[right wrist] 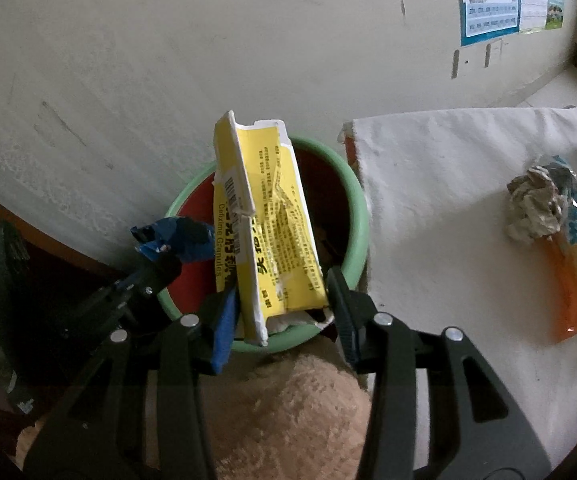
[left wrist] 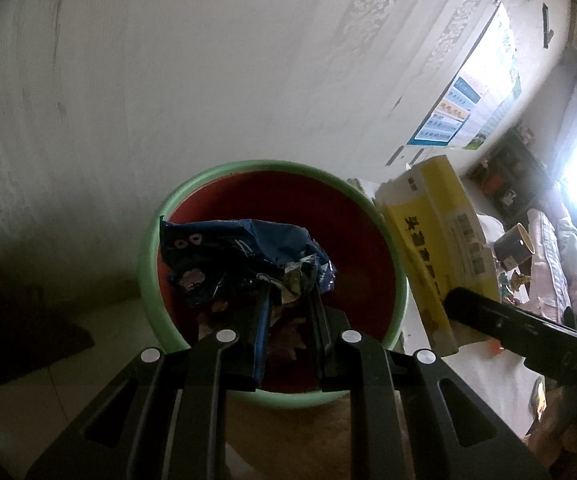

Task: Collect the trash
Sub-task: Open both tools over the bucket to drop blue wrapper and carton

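Step in hand: deposit into the bin. The left tool [left wrist: 288, 300] is clamped on a crumpled blue wrapper [left wrist: 244, 252], held over the mouth of the green-rimmed red bin [left wrist: 150, 240]. The right tool [right wrist: 284, 312] grips a flattened yellow medicine box [right wrist: 276, 224] — its fingers pressed to either side — with the box standing upright above the same bin [right wrist: 358, 216]. Neither item is released yet. In my judgement, the next move calls for opening both tools so the items drop clear inside the rim. Outstanding: a crumpled wad with an orange packet [right wrist: 560, 248] remains on the white-covered counter [right wrist: 428, 184] (right of the bin).
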